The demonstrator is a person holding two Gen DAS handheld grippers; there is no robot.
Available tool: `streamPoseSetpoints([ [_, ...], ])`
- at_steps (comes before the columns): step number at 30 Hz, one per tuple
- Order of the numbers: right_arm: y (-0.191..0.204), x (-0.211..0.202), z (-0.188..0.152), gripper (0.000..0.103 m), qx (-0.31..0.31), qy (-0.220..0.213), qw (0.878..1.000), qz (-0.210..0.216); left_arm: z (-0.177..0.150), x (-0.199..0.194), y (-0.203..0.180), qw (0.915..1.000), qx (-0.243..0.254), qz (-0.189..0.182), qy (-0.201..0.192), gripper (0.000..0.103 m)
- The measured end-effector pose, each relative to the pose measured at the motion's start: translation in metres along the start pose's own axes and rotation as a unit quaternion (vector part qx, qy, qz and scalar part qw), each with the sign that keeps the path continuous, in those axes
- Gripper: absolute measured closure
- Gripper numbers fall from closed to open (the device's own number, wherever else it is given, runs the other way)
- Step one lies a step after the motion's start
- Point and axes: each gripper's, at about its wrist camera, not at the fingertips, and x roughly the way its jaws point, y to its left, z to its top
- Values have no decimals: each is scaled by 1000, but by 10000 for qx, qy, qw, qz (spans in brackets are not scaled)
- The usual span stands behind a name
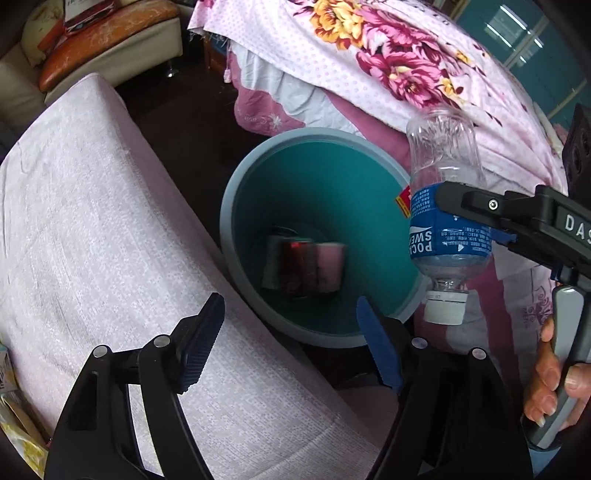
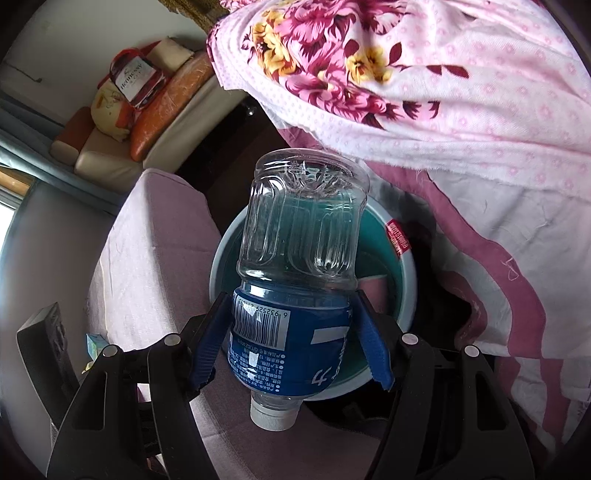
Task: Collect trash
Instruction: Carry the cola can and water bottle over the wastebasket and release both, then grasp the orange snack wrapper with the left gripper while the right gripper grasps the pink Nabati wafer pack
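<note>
A clear plastic bottle (image 2: 295, 280) with a blue label and white cap hangs cap-down in my right gripper (image 2: 291, 328), which is shut on its label. It also shows in the left wrist view (image 1: 445, 206), held beside the right rim of a teal trash bin (image 1: 317, 192) that stands on the dark floor. The bin (image 2: 406, 280) lies just behind the bottle in the right wrist view. Pink and dark trash (image 1: 306, 266) lies in its bottom. My left gripper (image 1: 291, 328) is open and empty, above the bin's near rim.
A pale pink cushioned bench (image 1: 103, 236) lies to the left of the bin. A floral bedspread (image 1: 388, 62) hangs over the bed behind and to the right. A sofa with orange cushions (image 1: 107, 33) stands at the far left.
</note>
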Motion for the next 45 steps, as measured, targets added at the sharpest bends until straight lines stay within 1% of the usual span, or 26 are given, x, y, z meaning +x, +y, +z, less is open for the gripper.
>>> streamPoseSetpoints([
  [3,2,5,0,40,6,54,10000,-23,-2,-3,6,9999,-96,-33,-5,27],
  [6,4,7,-1,39,-22,104,9999,-52,-6,-6,11,9998,-178,-54,-19,24],
  [9,8,11,-4,39,-40,188,9998,-85,-11,-11,15,9997,-243,-84,-33,24],
  [12,9,12,-5,35,23,257,9996,-67,-15,-17,19,9994,-308,-104,-70,24],
  [13,10,12,-5,32,19,254,9996,-79,-16,-18,20,9994,-322,-104,-84,24],
  [16,17,8,-8,29,-52,206,9997,-150,-20,-24,22,9992,-361,-112,-142,24],
  [21,24,2,-12,28,-59,161,9996,-218,-26,-33,26,9987,-427,-151,-238,24],
  [29,39,-10,-27,26,-229,18,9993,-301,-46,-55,38,9974,-557,-192,-410,23],
  [32,52,-16,-35,26,-387,-28,9987,-321,-56,-65,46,9967,-615,-186,-492,23],
  [35,65,-17,-43,25,-495,28,9982,-334,-67,-77,54,9958,-687,-152,-587,22],
  [36,68,-17,-46,24,-512,56,9981,-326,-71,-81,57,9954,-712,-140,-623,20],
  [37,74,-17,-50,24,-530,120,9981,-304,-75,-85,60,9950,-737,-122,-658,13],
  [38,79,-16,-54,23,-546,185,9980,-271,-81,-91,64,9942,-776,-88,-741,12],
  [45,118,-10,-83,23,-852,497,9950,-163,-115,-121,86,9914,-885,7,-967,12],
])
